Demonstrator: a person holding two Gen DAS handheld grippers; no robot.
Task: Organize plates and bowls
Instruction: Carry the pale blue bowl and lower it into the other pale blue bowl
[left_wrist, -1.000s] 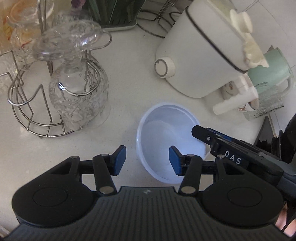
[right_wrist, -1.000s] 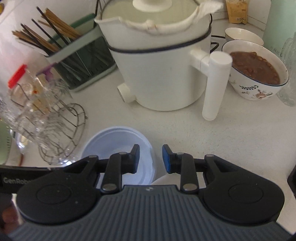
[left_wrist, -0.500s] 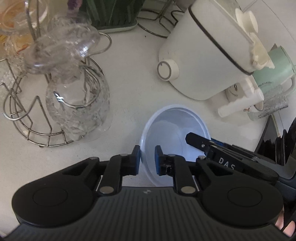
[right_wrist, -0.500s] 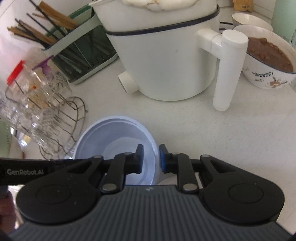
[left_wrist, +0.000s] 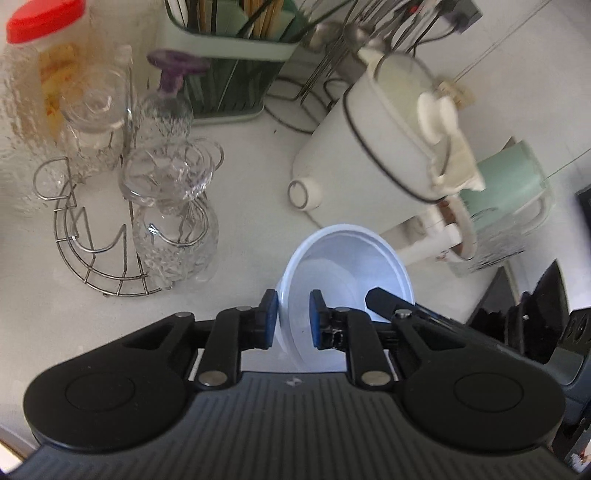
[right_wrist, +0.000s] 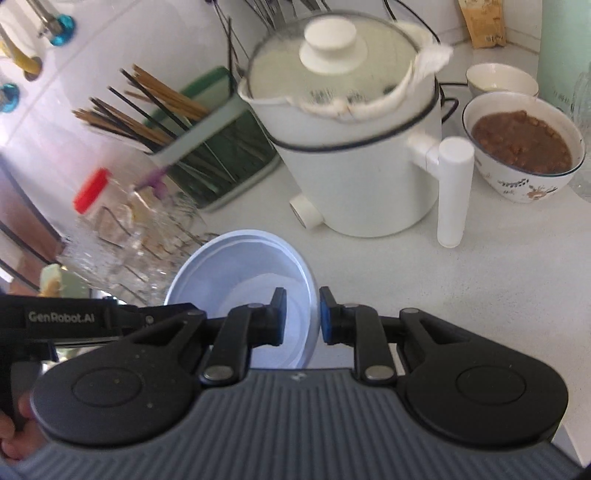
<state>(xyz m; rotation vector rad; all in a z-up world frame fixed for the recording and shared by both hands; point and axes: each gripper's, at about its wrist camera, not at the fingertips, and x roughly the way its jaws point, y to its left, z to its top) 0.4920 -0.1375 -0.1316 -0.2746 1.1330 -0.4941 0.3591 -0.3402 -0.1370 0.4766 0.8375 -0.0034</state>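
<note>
1. White tabletop (left_wrist: 251, 206) is dropping away below you.
2. You are raising the pale blue bowl (left_wrist: 347, 258), clear of it now.
3. Left tongs (left_wrist: 293, 318) and right tongs (right_wrist: 302, 315) are each pinching opposite rims, closed since a second ago.

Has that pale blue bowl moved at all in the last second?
Yes. The bowl now looks lifted and tilted, held by both hand-held grippers, judging against the white pot.
</note>
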